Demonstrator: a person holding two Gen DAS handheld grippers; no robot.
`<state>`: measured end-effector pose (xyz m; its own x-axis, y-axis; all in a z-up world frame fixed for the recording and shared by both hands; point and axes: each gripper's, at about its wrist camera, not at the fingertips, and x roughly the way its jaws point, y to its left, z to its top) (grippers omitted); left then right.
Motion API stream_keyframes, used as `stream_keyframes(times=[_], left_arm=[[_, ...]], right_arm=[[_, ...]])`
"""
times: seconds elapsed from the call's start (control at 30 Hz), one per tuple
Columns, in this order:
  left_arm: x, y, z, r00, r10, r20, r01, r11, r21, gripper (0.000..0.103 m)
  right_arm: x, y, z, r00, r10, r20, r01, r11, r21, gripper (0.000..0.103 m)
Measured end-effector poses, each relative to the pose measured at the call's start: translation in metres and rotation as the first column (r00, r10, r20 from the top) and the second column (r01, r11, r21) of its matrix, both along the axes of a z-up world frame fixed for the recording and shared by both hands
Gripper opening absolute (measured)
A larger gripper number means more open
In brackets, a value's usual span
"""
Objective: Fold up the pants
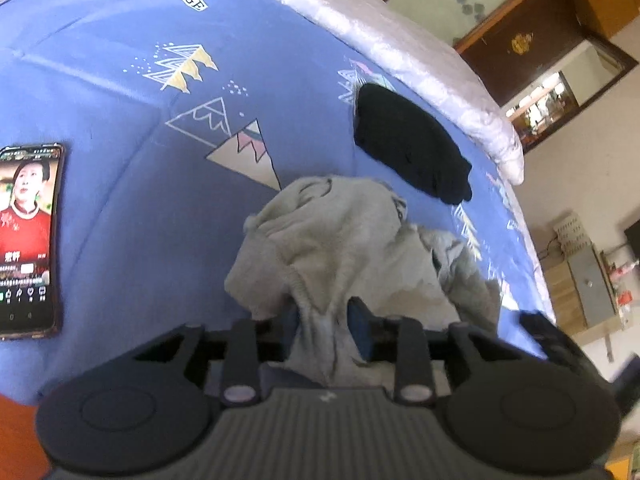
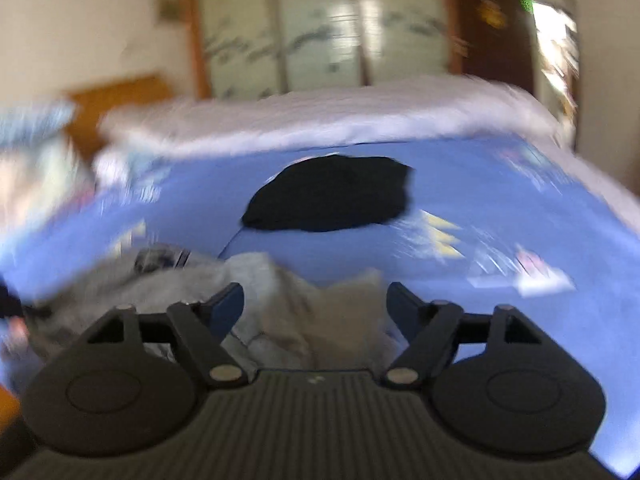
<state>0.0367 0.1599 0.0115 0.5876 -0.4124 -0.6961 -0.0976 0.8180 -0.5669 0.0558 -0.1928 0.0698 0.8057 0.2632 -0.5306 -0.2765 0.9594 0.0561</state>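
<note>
At lower centre, our left gripper point(image 1: 322, 320) pinches a bunch of the grey pants point(image 1: 340, 248); our right gripper point(image 2: 315, 304) gapes wide above them, gripping nothing.

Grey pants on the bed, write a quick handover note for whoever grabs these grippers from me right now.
Left gripper: narrow, a bunch of the crumpled light grey fleece pants between its fingers; whether the pads press is unclear.
Right gripper: jaws wide, nothing held, hovering over the same grey heap.
On the blue patterned bedsheet: a folded black garment lies beyond the pants; a smartphone playing video lies far left.
Done: no fold visible.
Left: spread the pants flat, then fold.
</note>
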Motion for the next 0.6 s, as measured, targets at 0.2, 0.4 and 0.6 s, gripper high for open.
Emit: stream_keyframes(times=[0.2,0.4,0.6], left_arm=[[0.02,-0.003,-0.01,0.999,0.014,-0.037,-0.013,1.0,0.019,0.01],[0.006,-0.008,0.011,0.993,-0.107,0.047,0.104,0.993,0.062,0.01],[-0.026,-0.023,0.01,0.968,-0.24,0.068,0.231,0.965,0.124,0.021]], right_arm=[[0.056,0.008,-0.028,0.981,-0.047,-0.188,0.045,0.999,-0.016,0.007],[0.023,-0.147,0.018,0.897,-0.436,-0.076,0.438,0.85,0.293,0.008],[-0.053,-0.256,-0.02,0.628,-0.748,-0.214,0.778,0.591,0.215,0.065]])
